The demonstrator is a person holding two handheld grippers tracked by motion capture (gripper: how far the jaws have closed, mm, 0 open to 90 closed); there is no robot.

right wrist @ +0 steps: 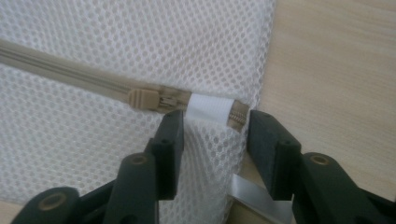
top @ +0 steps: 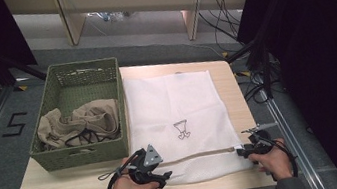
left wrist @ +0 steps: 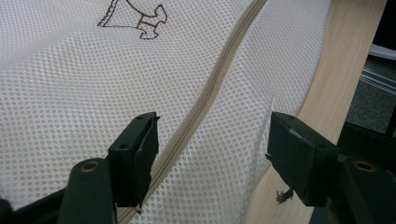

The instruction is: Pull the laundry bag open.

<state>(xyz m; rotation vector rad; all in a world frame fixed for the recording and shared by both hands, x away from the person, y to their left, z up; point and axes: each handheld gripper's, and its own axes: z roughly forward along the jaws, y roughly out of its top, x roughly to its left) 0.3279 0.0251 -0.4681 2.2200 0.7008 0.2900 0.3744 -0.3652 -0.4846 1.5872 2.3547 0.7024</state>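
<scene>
Right tool (right wrist: 212, 128), spread, straddles the bag's (right wrist: 93, 154) zipper end; its view reveals the pull (right wrist: 142, 99). Left tool (left wrist: 212, 158) is spread over the zipper (left wrist: 205, 100).

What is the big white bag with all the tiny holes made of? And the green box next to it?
The flat white laundry bag looks like soft, matt mesh fabric: it is dotted with tiny round holes and has a beige zipper. The olive-green basket looks woven, maybe of plastic or wicker; its walls show an open lattice.

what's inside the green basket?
The green basket holds crumpled beige clothes with a dark cord or strap lying across them. Anything under the pile, and the basket floor beneath it, is covered.
</scene>
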